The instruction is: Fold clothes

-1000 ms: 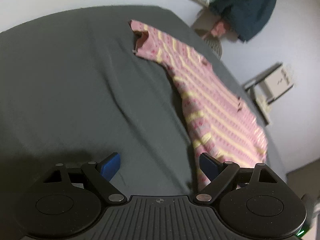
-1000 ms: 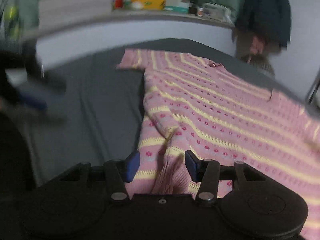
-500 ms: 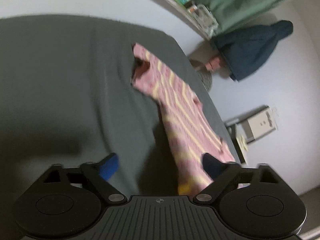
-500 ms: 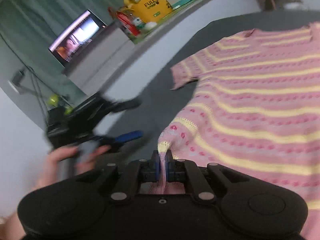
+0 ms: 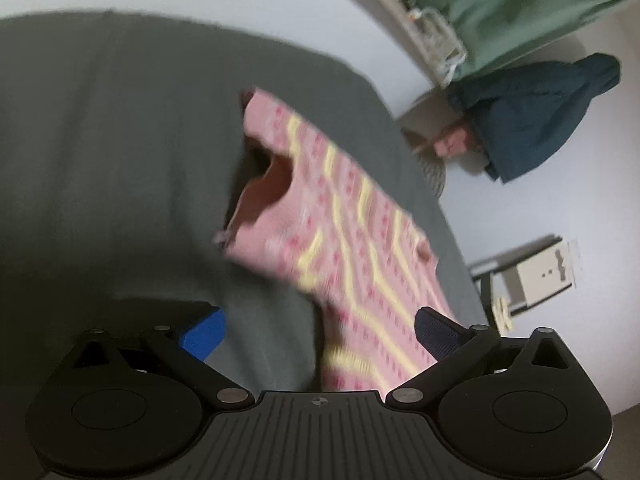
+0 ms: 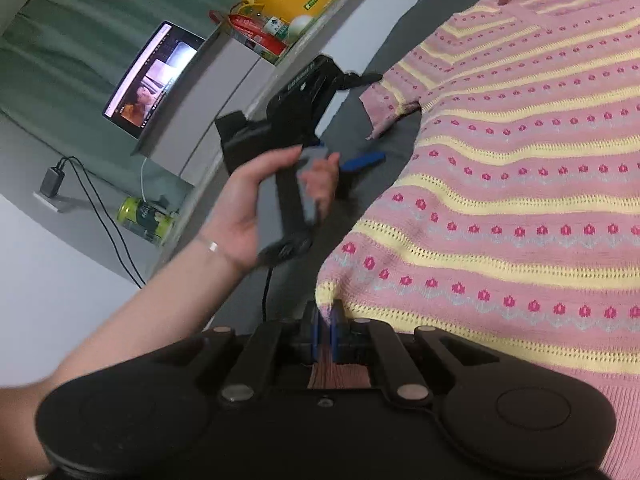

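Spotter: Well, starting on the left: your left hand-held gripper (image 5: 320,334) hangs over the grey sheet (image 5: 120,160), just left of the pink striped sweater (image 5: 344,216). Its jaws have just been closing a little, yet they stand wide. The sweater's side edge runs up between them, but neither pad presses on it.

Coach: So you hold nothing on that side. The short sleeve (image 5: 272,168) lies ahead of you at the sweater's far left corner, with its opening gaping toward you.

Spotter: Moving right: your right hand-held gripper (image 6: 325,320) is pinched tight on the sweater's near left hem corner (image 6: 329,294), with ribbing bunched between the pads. The rest of the sweater lies spread flat to the right of that pinch.

Coach: You look to be at the start of the first fold, with one corner taken and the second grasp not yet made. Your next move calls for bringing the left hand-held gripper forward along the sweater's left edge to the sleeve or shoulder. Close it on the knit alone, not on the sheet beneath. Then lift both points together and carry the left side over the sweater's middle, keeping the edge taut so it doesn't sag or twist.
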`<state>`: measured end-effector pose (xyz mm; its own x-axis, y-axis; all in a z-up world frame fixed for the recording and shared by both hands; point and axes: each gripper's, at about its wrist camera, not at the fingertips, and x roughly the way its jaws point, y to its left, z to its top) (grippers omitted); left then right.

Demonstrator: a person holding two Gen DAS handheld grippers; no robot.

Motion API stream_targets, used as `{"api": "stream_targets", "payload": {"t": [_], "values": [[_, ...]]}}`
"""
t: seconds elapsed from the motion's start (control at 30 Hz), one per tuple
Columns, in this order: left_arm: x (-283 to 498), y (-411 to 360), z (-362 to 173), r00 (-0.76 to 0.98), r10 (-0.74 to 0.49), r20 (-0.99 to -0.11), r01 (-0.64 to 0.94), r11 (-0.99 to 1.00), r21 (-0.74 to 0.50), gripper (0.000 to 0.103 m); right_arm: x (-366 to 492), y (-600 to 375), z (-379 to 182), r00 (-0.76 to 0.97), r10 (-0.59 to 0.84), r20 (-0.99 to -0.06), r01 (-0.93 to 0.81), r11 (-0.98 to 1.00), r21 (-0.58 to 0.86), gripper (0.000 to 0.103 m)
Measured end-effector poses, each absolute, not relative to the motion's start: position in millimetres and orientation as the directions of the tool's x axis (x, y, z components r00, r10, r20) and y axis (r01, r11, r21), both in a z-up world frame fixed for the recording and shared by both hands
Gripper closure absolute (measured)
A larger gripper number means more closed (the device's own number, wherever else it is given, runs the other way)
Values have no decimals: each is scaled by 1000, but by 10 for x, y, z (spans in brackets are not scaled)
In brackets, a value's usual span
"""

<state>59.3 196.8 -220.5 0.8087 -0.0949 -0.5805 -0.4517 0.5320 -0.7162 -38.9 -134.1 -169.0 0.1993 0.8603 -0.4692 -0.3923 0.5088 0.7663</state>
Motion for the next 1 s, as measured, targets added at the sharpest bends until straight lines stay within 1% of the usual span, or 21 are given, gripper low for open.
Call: {"api": "stream_targets", "payload": {"t": [0.03, 0.07, 0.13, 0.17, 0.2, 0.23, 0.3, 0.47, 0.53, 0.6, 0.7, 0.73, 0.77, 0.8, 0.83, 0.87, 0.9, 0.93, 0.97, 1.0], "values": [[642, 1968, -2199, 806, -79, -587, -458, 545, -702, 25, -389, -1335, -1705, 197, 860, -470, -393, 509, 766, 97], [674, 1973, -2202, 804, -62, -592, -467, 549, -693, 32, -393, -1330, -1719, 194, 860, -472, -393, 509, 766, 97], [737, 1984, -2208, 800, -27, -600, -487, 556, -674, 55, -400, -1309, -1741, 188, 860, -474, -398, 508, 764, 97], [766, 1989, -2215, 795, -8, -606, -499, 558, -663, 62, -402, -1298, -1748, 185, 860, -475, -401, 507, 763, 97], [788, 1996, -2225, 789, 11, -614, -514, 560, -650, 73, -401, -1287, -1758, 183, 860, -477, -404, 508, 761, 97], [807, 2002, -2232, 784, 28, -620, -523, 567, -637, 87, -399, -1277, -1770, 182, 858, -480, -406, 510, 758, 97], [800, 2049, -2223, 781, 59, -622, -532, 585, -612, 98, -393, -1260, -1801, 177, 856, -486, -404, 513, 757, 97], [770, 2147, -2020, 789, 174, -590, -532, 675, -512, 99, -376, -1123, -1796, 133, 838, -529, -461, 525, 716, 97], [863, 2154, -1938, 774, 193, -603, -525, 727, -441, 99, -355, -1006, -1803, 100, 824, -558, -496, 528, 690, 97], [954, 2159, -1877, 754, 208, -623, -522, 766, -376, 99, -315, -879, -1881, 71, 784, -617, -506, 561, 655, 97], [1015, 2205, -1932, 718, 181, -672, -542, 752, -376, 98, -260, -724, -2064, 29, 715, -698, -488, 620, 615, 96], [1003, 2221, -1961, 713, 167, -681, -548, 738, -393, 98, -253, -697, -2114, 16, 701, -713, -480, 631, 609, 95], [965, 2225, -1979, 715, 160, -680, -553, 725, -411, 98, -251, -698, -2145, 7, 708, -706, -468, 627, 623, 94], [923, 2234, -1992, 720, 155, -677, -559, 706, -434, 93, -250, -704, -2169, -1, 718, -697, -454, 620, 640, 89], [877, 2250, -2000, 729, 151, -668, -568, 678, -467, 87, -250, -721, -2177, -8, 733, -680, -439, 608, 661, 80], [830, 2265, -2008, 737, 147, -659, -575, 648, -498, 84, -252, -739, -2182, -14, 749, -663, -426, 595, 682, 75], [781, 2280, -2014, 745, 147, -650, -584, 615, -530, 78, -262, -755, -2174, -19, 762, -647, -419, 582, 697, 67], [727, 2288, -2013, 753, 157, -639, -594, 580, -558, 67, -280, -769, -2152, -19, 769, -638, -418, 574, 704, 62], [673, 2287, -2007, 761, 173, -625, -601, 549, -580, 59, -299, -785, -2121, -12, 771, -637, -425, 573, 701, 62], [619, 2286, -2001, 768, 190, -612, -607, 518, -602, 41, -320, -816, -2082, 0, 773, -634, -433, 572, 697, 62]]}}
